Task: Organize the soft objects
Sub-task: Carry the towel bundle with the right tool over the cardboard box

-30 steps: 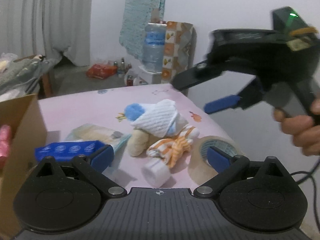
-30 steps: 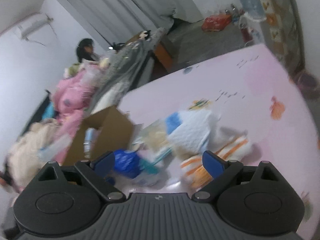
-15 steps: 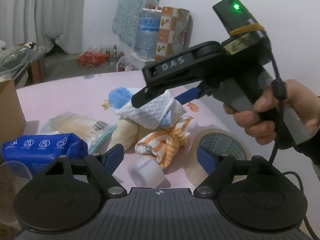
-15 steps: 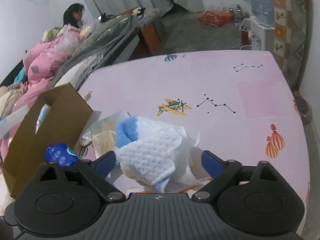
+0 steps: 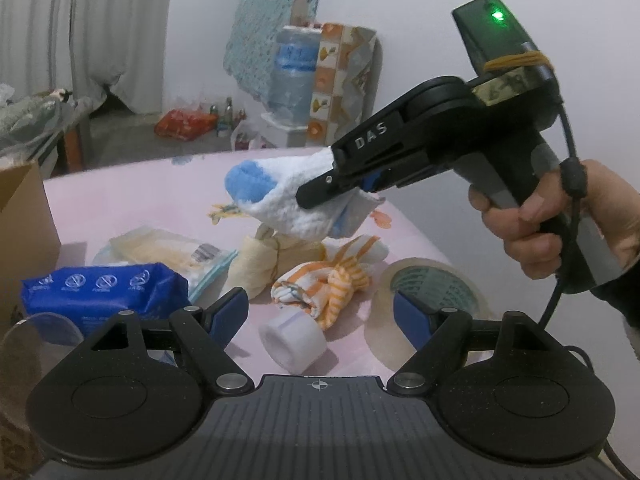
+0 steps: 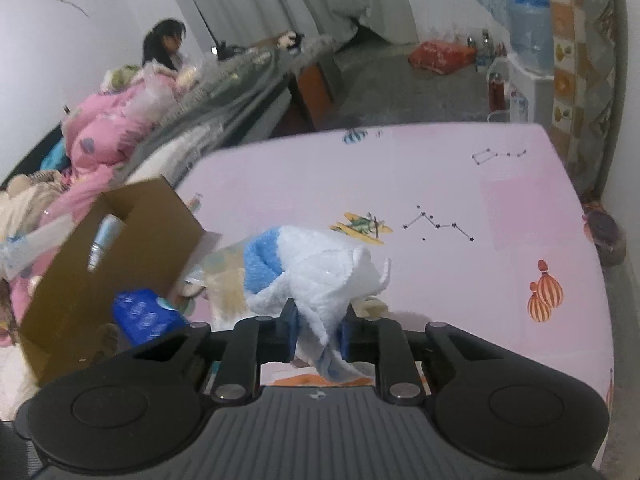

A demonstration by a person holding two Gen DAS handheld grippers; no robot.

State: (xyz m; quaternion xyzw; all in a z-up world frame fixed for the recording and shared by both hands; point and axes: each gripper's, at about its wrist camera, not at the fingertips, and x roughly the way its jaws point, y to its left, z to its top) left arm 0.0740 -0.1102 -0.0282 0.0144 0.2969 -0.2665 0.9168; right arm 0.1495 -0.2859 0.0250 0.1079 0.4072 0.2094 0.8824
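Note:
A white knitted sock with a blue toe (image 5: 288, 200) (image 6: 316, 276) sits on top of the pile on the pink table. My right gripper (image 6: 319, 330) (image 5: 340, 190) is closing its jaws on the sock's cuff end, and both blue pads press into the fabric. Under the sock lie a cream cloth bundle (image 5: 260, 264) and an orange-striped cloth (image 5: 332, 280). My left gripper (image 5: 320, 312) stands open just in front of the striped cloth, with nothing pressed between its fingers. A hand (image 5: 560, 224) holds the right gripper's handle.
A blue wipes pack (image 5: 100, 292) (image 6: 144, 316), a clear zip bag (image 5: 168, 248), a white tape roll (image 5: 292, 338) and a brown tape roll (image 5: 432, 292) lie around the pile. A cardboard box (image 6: 108, 264) stands at the left. A person sits beyond a heap of bedding (image 6: 104, 128).
The right gripper came in from the right, dropped onto the white sock and narrowed its jaws around the cuff. The left gripper narrowed slightly and kept its place.

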